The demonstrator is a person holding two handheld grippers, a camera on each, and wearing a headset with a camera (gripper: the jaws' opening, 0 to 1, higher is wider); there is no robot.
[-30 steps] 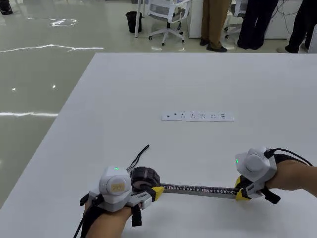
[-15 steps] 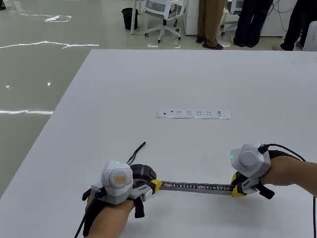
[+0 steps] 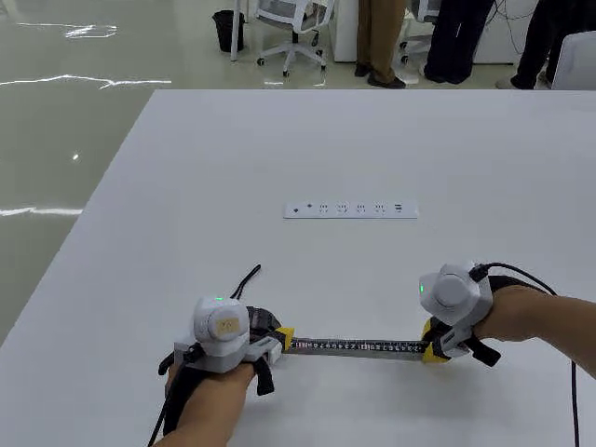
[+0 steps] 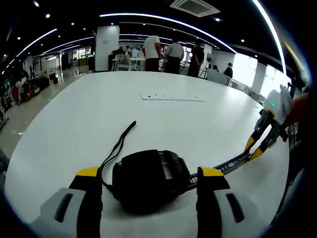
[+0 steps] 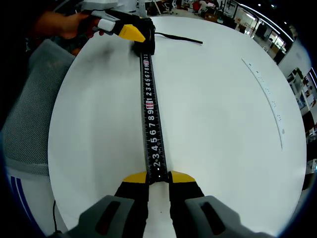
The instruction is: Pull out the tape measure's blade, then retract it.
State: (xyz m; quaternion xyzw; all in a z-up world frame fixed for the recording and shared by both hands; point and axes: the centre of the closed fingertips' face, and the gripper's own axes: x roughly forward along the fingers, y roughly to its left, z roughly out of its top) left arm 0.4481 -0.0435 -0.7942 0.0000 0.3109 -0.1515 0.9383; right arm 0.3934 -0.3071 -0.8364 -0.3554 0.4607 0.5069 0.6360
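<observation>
At the near left of the broad white desk [image 3: 279, 149], the left gripper [image 3: 279, 340] has its yellow-tipped fingers [image 4: 89, 173] set on either side of a black round tape measure case [image 4: 148, 178], grasping it as it rests on the desk surface. A thin black wrist strap [image 4: 119, 144] trails from the case toward the far side, lying loose on the desk.

From the case's right side, the dark blade [image 3: 354, 346] with white numerals runs flat along the desk's near edge to the right gripper [image 3: 430, 352]. In the right gripper view the blade [image 5: 150, 109] stretches straight away from the camera to the case, its low numbers nearest and a red mark farther along. The right gripper [image 5: 158, 177] has its yellow-tipped fingers [image 5: 136, 177] clenched on the blade's free end, the two tips close together with the strip pinched between them. A black cable loops back from this gripper over the person's right wrist.

Well apart from both grippers, toward the middle of the desk, lies a long white power strip [image 3: 350, 209], parallel to the blade. Beyond the far edge, on a glossy floor, stand a white office chair [image 3: 289, 19], a dark waste bin [image 3: 223, 23] and several people.
</observation>
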